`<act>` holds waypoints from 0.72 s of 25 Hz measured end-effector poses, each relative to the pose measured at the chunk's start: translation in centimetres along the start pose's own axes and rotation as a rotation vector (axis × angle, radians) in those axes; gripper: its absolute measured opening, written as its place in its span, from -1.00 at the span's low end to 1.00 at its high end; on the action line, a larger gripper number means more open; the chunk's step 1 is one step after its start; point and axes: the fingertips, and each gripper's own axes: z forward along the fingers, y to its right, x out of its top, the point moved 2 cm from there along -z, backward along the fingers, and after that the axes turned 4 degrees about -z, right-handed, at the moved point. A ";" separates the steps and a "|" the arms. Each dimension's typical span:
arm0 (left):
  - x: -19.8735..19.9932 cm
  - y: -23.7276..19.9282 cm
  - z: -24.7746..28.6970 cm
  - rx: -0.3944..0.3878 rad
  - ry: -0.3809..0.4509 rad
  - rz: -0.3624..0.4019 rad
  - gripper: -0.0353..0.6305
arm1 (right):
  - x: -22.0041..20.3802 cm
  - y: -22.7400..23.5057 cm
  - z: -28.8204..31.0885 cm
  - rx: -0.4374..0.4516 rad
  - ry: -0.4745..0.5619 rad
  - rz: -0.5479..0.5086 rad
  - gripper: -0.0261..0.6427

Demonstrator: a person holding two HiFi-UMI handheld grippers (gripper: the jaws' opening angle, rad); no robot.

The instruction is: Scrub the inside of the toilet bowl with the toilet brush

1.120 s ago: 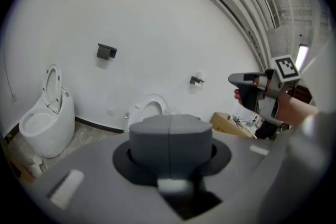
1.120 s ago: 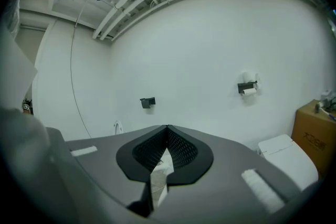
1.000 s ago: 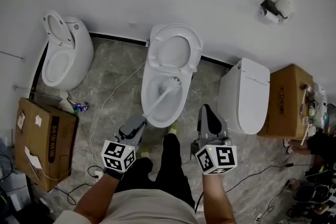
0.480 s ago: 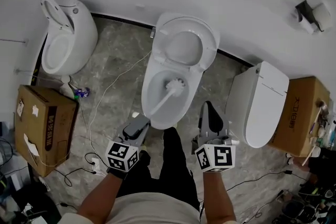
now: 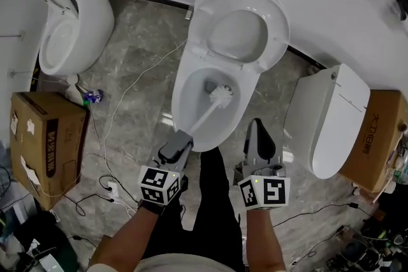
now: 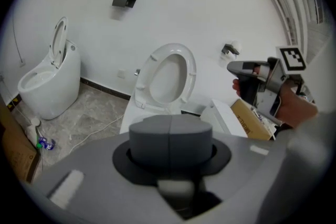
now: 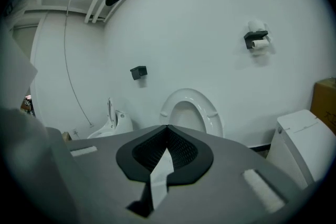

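Clamping the thin white handle of the toilet brush [image 5: 205,113], the left gripper [image 5: 180,140] has its jaws closed tight on the handle's near end, just off the front rim of the toilet bowl [image 5: 183,83]. From there the handle slants up toward 1 o'clock, over the rim and down into the bowl, where the round white bristle head [image 5: 220,94] sits low near the middle, close to the dark drain opening. At 3 o'clock from the left gripper, the right gripper [image 5: 255,127] has its jaws pressed together with nothing between them; it points toward 12 o'clock beside the bowl's front right edge, apart from the brush. Each gripper carries a cube with black-and-white square markers [image 5: 159,185], which are patterns, not words. The bowl is white and glossy, and its oval seat [image 5: 241,25] stands raised at 12 o'clock against the white wall. A white cable [image 5: 125,116] trails over the grey marbled floor [image 5: 137,54] at 9 o'clock. Beyond it a cardboard box [image 5: 44,140] carries dark print too small to read, as does a second box [image 5: 373,130] at 3 o'clock. Two more white toilets flank the scene: an open one [image 5: 70,22] at 10 o'clock and a closed one [image 5: 335,118] at 3 o'clock.
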 end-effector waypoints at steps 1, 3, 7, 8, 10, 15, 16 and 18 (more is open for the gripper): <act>-1.0 -0.6 1.0 0.002 -0.013 -0.017 -0.44 | -1.1 -0.1 0.2 -0.002 -0.004 0.003 -0.89; -3.0 -1.8 3.0 0.000 -0.041 -0.057 -0.44 | -3.2 -0.2 0.6 -0.005 -0.012 0.004 -0.89; -5.9 -3.6 7.1 -0.026 -0.070 -0.108 -0.44 | -7.5 0.2 1.8 -0.014 -0.033 0.000 -0.89; -6.5 -3.8 8.0 -0.034 -0.078 -0.111 -0.44 | -8.5 0.4 2.2 -0.020 -0.038 0.000 -0.89; -7.6 -4.2 9.7 -0.045 -0.089 -0.118 -0.44 | -10.3 1.1 2.9 -0.036 -0.044 0.002 -0.89; -9.6 -5.1 13.3 -0.044 -0.115 -0.137 -0.44 | -13.6 2.1 4.6 -0.062 -0.045 -0.005 -0.89; -9.9 -5.3 13.9 -0.042 -0.122 -0.141 -0.44 | -14.0 2.2 4.9 -0.064 -0.043 -0.006 -0.89; -10.4 -5.7 15.2 -0.042 -0.131 -0.156 -0.44 | -14.7 2.3 5.3 -0.068 -0.040 -0.005 -0.89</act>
